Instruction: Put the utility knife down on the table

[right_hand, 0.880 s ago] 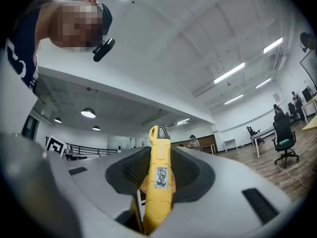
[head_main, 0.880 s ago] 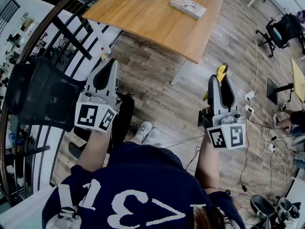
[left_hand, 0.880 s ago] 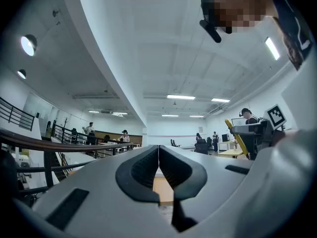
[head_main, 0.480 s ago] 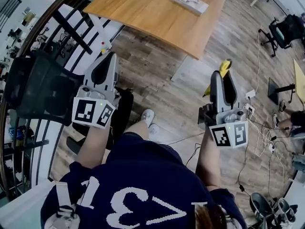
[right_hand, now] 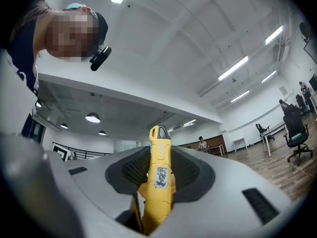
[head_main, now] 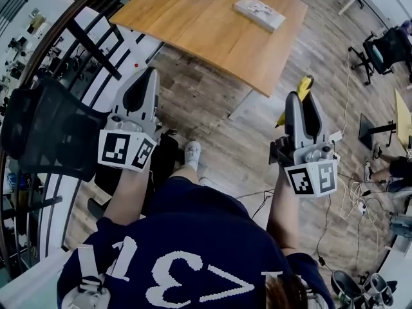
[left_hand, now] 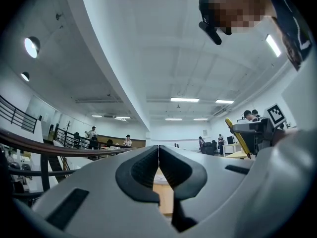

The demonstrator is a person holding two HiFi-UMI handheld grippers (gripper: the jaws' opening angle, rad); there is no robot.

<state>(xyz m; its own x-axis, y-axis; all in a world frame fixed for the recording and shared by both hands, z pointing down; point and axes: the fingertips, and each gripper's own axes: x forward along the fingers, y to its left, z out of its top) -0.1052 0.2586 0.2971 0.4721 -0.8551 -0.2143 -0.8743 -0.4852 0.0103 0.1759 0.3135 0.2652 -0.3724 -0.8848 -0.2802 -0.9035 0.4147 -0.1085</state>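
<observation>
Head view, 6 o'clock: large white characters across back of dark shirt [head_main: 193,262], upside down to camera. Shapes like 3, 1 and 7 made out; full string not read with confidence.

Square black-and-white code markers [head_main: 127,152] on cube of left gripper [head_main: 150,76], 9 o'clock, and on cube of right gripper [head_main: 300,98], 3 o'clock. Patterns only, no letters.

Right gripper view, 6 o'clock: small white sticker [right_hand: 160,176] on yellow utility knife [right_hand: 158,152]; dark marks too small to read.

Left gripper view, 3 o'clock: one more code marker, no text.
</observation>
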